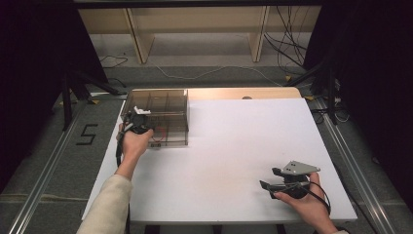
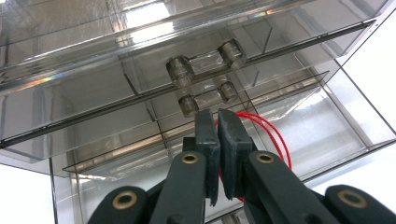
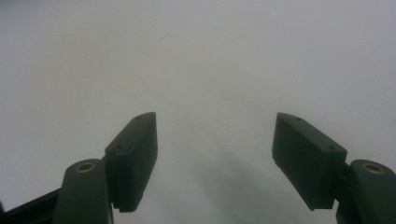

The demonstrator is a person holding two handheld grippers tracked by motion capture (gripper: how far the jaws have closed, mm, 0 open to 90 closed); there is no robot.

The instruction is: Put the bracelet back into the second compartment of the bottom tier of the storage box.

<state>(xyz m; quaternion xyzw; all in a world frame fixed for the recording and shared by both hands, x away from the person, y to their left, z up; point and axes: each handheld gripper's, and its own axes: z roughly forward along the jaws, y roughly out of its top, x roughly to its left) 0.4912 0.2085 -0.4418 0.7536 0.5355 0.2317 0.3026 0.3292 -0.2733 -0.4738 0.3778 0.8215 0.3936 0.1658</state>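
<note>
While the white table lay mostly bare, the clear plastic drawer box sat at its far left corner, near the person's left hand. Progress judged early: both drawers looked pushed in, or close to it, handles facing the left gripper; upper handle and lower handle untouched, nothing pulled out. A red cord lay inside the lower drawer, just behind the jaws. Likely left to do: grab a handle and slide a drawer out, or fetch the cord; can't tell which.

Left gripper was held at the box front, aimed slightly up at the handles, tips just below the lower one, jaws pressed together on nothing. Forearm reached forward along the table's left edge, sleeve visible.

Right gripper rested low at the near right edge, well apart from the box, jaws spread wide, empty, pointed at bare tabletop. Right hand wrapped round its body, idle.
</note>
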